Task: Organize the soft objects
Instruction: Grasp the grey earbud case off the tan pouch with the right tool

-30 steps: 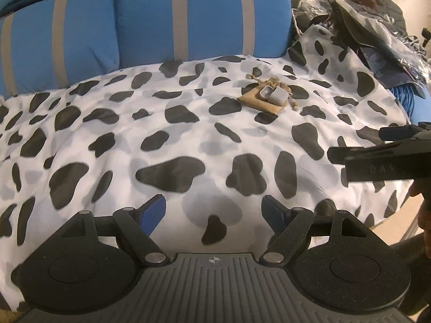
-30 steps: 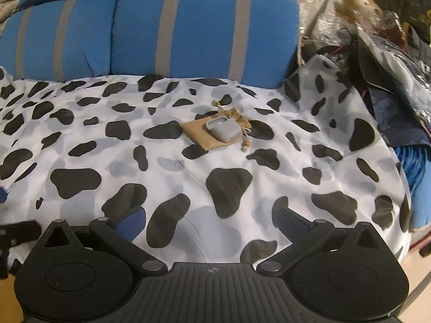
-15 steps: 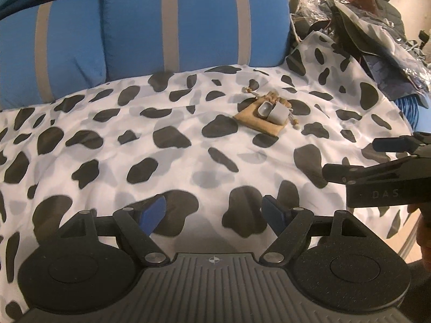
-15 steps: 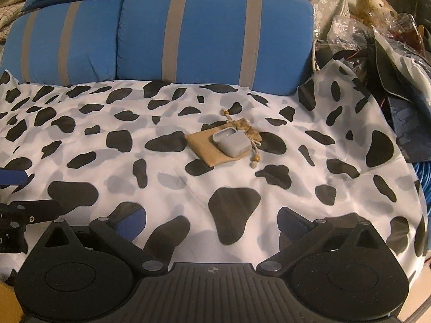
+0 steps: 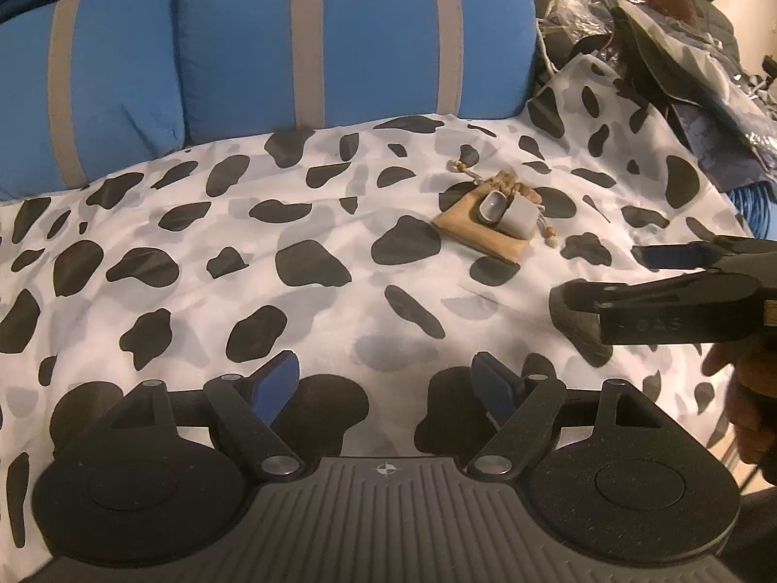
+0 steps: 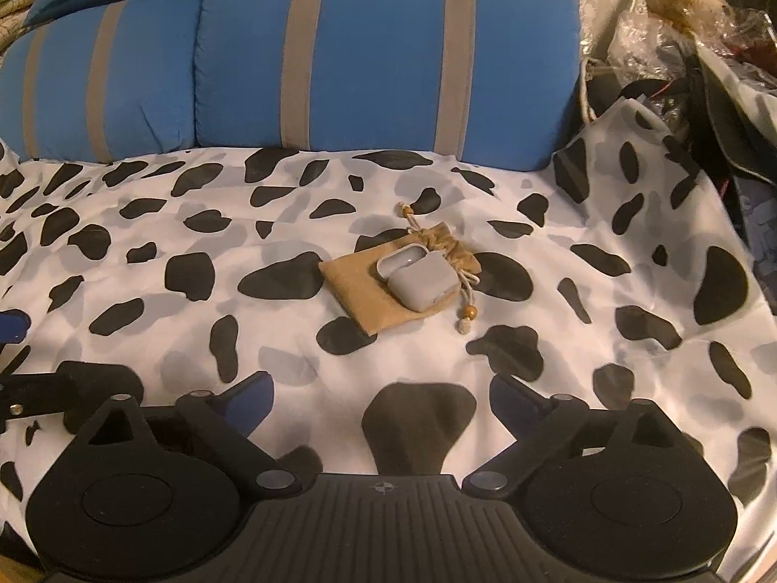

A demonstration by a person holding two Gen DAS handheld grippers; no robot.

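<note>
Squarely on the spotted sheet (image 6: 145, 262), well in front of the blue striped cushion (image 6: 388, 48): tan pouch (image 6: 369, 291) lying flat, grey earbud case (image 6: 420, 274) resting on top (lid flipped up). Nearer than the pouch, left gripper (image 5: 386, 381) spread wide, gripping nothing. Right gripper (image 6: 381, 401) likewise nearer than the pouch, jaws closing, nothing between them.

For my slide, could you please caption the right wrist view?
Grey earbud case lying open on a tan drawstring pouch atop a cow-print sheet.
</note>
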